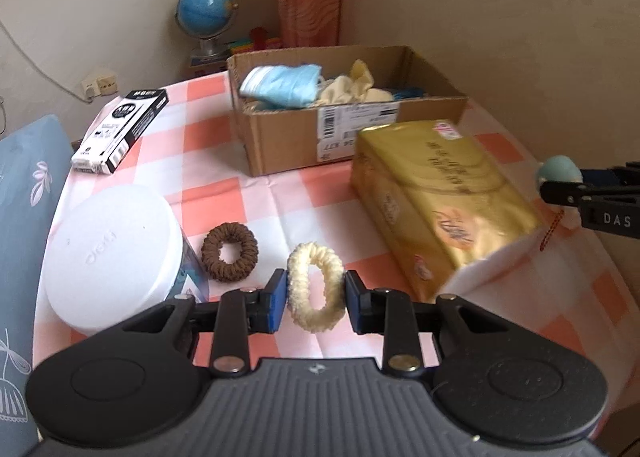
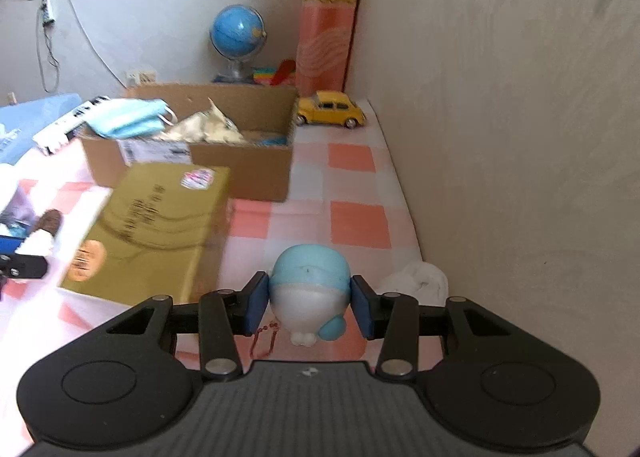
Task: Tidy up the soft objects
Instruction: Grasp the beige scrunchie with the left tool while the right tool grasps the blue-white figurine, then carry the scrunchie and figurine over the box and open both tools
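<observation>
in box (image 1: 280,137): masks, cloths already.
my left gripper (image 1: 315,297): clamps cream scrunchie (image 1: 314,293).
my right gripper (image 2: 310,303): pinches blue plush (image 2: 308,289).
left: brown scrunchie (image 1: 229,251).

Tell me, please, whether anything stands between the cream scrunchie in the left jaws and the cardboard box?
Nothing visible blocks it. Bare checkered tablecloth lies between the cream scrunchie and the cardboard box; the gold package sits off to the right, the brown scrunchie to the left.

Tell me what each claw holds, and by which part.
The left claw grips the cream scrunchie across the outer sides of its ring. The right claw pinches the blue-and-white plush toy by the sides of its body.
</observation>
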### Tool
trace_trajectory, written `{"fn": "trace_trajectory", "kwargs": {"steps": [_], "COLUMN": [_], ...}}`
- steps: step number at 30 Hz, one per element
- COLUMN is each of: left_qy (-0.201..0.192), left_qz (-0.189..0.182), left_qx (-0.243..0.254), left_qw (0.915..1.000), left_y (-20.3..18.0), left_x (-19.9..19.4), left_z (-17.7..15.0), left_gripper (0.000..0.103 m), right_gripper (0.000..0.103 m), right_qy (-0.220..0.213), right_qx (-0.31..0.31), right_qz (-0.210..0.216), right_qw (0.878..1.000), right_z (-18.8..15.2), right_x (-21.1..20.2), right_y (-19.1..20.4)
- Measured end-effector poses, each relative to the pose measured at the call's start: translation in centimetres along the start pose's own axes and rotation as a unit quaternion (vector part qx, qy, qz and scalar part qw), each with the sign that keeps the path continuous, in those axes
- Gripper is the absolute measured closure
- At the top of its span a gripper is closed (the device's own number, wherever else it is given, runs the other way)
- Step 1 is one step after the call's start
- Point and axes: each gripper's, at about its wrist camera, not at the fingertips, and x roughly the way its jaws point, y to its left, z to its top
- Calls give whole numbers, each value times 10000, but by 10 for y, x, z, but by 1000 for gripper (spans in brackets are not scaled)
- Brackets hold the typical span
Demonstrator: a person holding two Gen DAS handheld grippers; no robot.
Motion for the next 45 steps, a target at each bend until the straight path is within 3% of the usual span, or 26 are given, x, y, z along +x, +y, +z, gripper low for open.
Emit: {"fn": "trace_trajectory", "kwargs": {"steps": [7, 14, 19, 30, 32, 35, 37, 41, 45], "left_qy": [-90, -349, -477, -661, -732, -769, -802, -907, -941], "left_qz": [-360, -457, -394, -564, -645, -543, -421, -468, -181], "left_qx": [326, 644, 837, 694, 667, 521, 362, 280, 197], "left_qw": [9988, 9963, 9946, 9938, 9930, 9942, 9952, 9944, 9952], "left_y": [-9, -15, -18, -28, -29, -28, -25, -16, -12], "left_x": [-28, -45, -32, 11, 18, 29, 28, 12, -8], "left_z": [9, 37, 67, 141, 148, 154, 152, 143, 131], "left_gripper": [74, 74, 74, 73, 68, 48, 28, 23, 19], "right_gripper": [54, 54, 54, 54, 54, 54, 54, 54, 54], "right_qy": [-286, -548, -630, -669, -653, -620, -607, -582, -565], "right_qx": [-167, -397, -545, -639, -585, -501, -470, -386, -273], "right_qz": [519, 952, 1054, 1050, 1029, 1015, 980, 956, 1017], "right_qw": [9981, 9932, 9909, 9902, 9908, 9916, 9922, 9930, 9928], "right_z": [9, 29, 47, 74, 76, 78, 80, 88, 102], "right_x": [-37, -49, -44, -26, -23, -18, -13, -4, 8], "right_y": [17, 39, 46, 43, 38, 32, 29, 22, 18]}}
